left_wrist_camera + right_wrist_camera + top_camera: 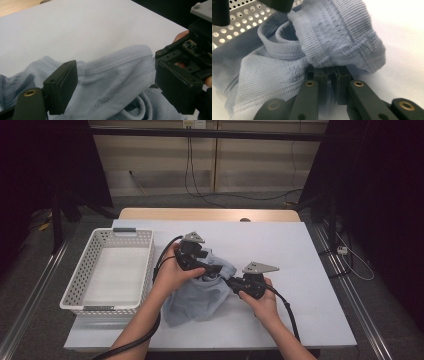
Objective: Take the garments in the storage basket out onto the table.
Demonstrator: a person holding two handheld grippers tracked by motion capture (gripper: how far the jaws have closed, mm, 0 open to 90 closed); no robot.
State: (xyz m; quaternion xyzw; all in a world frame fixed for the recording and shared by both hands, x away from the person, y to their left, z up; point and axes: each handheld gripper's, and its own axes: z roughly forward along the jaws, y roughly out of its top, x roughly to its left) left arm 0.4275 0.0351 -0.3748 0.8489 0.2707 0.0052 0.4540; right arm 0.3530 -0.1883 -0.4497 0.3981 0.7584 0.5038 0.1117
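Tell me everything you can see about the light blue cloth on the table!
The light blue cloth looks like a knitted garment, with ribbed bands along its edges and little holes in the weave. It lies crumpled on the white table, just right of the white basket. The right gripper is shut on a bunched ribbed fold, pinching it between its black jaws. The left gripper hangs over the cloth with its jaws open, fabric showing between them. One rolled hem curls up in the middle.

The pale blue garment (329, 37) is soft ribbed knit cloth with mesh-like perforated panels. The basket (107, 270) is white perforated plastic. The bench (300, 250) has a smooth, matt pale covering over a wooden edge. Each hand-held gripper's pads (62, 85) are matt black.
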